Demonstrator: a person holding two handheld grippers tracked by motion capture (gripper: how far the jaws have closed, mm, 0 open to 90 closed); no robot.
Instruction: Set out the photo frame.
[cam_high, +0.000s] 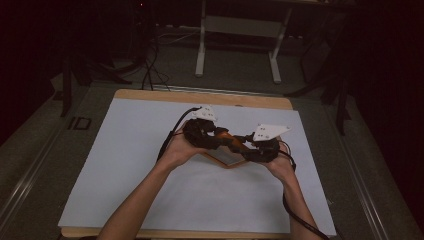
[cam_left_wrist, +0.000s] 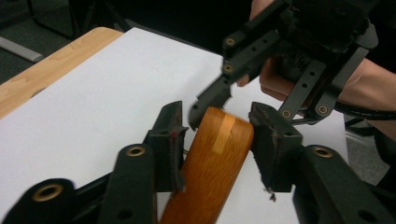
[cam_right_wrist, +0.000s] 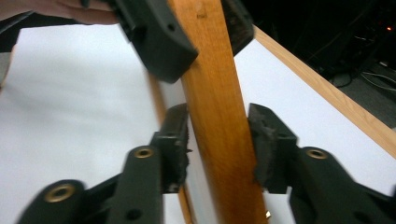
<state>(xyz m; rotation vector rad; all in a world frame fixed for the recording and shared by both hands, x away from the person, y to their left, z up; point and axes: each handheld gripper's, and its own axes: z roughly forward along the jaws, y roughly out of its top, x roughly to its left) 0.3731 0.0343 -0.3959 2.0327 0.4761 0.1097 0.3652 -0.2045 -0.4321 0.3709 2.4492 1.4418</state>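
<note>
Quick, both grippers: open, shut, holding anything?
Left gripper: around the wooden piece; grip cannot be told.
Right gripper: around the same wooden piece, small gaps at the pads; looks open.

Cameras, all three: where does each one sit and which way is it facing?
High view: above the table, looking forward and down; both forearms, left gripper, right gripper.
Left gripper view: on the left gripper, facing the wooden piece; right gripper and a hand beyond.
Right gripper view: on the right gripper, looking along the wooden piece.
Both gripper views share the wooden piece.
</note>
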